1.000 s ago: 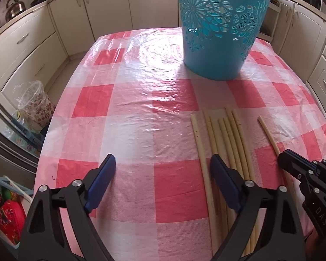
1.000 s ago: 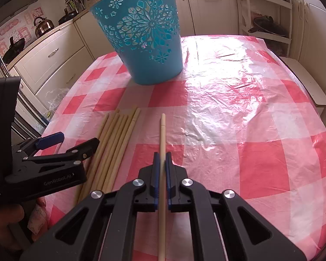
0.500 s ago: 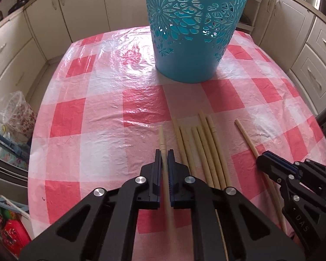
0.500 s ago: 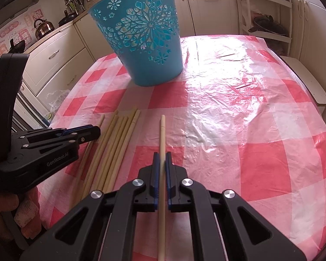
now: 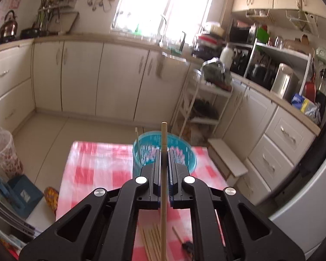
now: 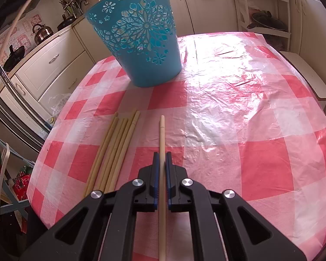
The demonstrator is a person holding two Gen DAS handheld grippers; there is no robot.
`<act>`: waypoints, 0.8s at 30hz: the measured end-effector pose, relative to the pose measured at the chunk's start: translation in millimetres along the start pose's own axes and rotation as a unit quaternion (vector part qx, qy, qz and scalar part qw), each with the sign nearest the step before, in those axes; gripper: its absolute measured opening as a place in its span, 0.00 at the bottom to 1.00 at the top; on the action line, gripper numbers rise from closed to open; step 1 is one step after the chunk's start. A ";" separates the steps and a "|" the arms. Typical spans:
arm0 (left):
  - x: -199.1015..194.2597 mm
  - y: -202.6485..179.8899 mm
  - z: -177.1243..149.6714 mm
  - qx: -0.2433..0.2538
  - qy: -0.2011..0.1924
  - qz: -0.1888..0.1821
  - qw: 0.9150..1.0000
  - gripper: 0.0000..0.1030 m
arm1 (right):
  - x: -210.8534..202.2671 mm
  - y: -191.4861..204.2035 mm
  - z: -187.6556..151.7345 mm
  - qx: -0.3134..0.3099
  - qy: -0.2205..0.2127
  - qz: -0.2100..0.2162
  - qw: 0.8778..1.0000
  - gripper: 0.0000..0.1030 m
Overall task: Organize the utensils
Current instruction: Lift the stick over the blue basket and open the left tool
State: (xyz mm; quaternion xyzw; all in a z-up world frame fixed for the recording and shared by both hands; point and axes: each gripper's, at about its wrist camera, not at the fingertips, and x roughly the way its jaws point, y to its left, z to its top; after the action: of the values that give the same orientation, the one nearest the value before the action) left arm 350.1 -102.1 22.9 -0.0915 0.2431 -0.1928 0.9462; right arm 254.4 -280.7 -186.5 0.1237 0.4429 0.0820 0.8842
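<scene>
My left gripper [image 5: 163, 152] is shut on a pale wooden chopstick [image 5: 163, 174] and holds it high above the table, its tip over the blue cut-out basket [image 5: 154, 145]. One chopstick [image 5: 137, 140] stands inside the basket. My right gripper [image 6: 162, 155] is shut on another chopstick [image 6: 162, 134] that lies on the red-checked tablecloth [image 6: 239, 113]. Several more chopsticks [image 6: 115, 148] lie in a bundle to its left. The basket [image 6: 141, 34] stands at the table's far left in the right wrist view.
Kitchen cabinets [image 5: 119, 82] and a white shelf rack [image 5: 202, 108] stand beyond the table. A low step [image 5: 226, 156] sits by the table's right side. Drawers [image 6: 52, 65] and a fridge [image 6: 15, 117] are to the left.
My left gripper closed on a chopstick from the bundle and lifted it high, tilting up over the basket. The right gripper stayed shut on its chopstick on the table.
</scene>
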 end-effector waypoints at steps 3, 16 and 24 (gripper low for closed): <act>9.2 -6.3 31.5 -0.014 -0.083 0.018 0.996 0.05 | 0.1 -0.1 0.1 -0.001 -0.001 0.001 1.000 0.06; 119.5 5.5 34.9 -0.041 -0.123 0.114 0.985 0.05 | 2.5 -0.1 1.9 -0.011 -0.007 0.005 1.000 0.06; 121.1 19.3 -5.3 -0.018 -0.069 0.126 0.989 0.11 | 2.2 -0.3 2.1 -0.007 -0.006 0.007 1.000 0.06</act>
State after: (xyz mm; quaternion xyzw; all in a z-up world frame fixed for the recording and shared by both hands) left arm 451.4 -134.6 -38.3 -0.0904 0.1902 -0.0605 0.9757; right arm 257.4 -280.8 -187.0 0.1210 0.4357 0.0907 0.8873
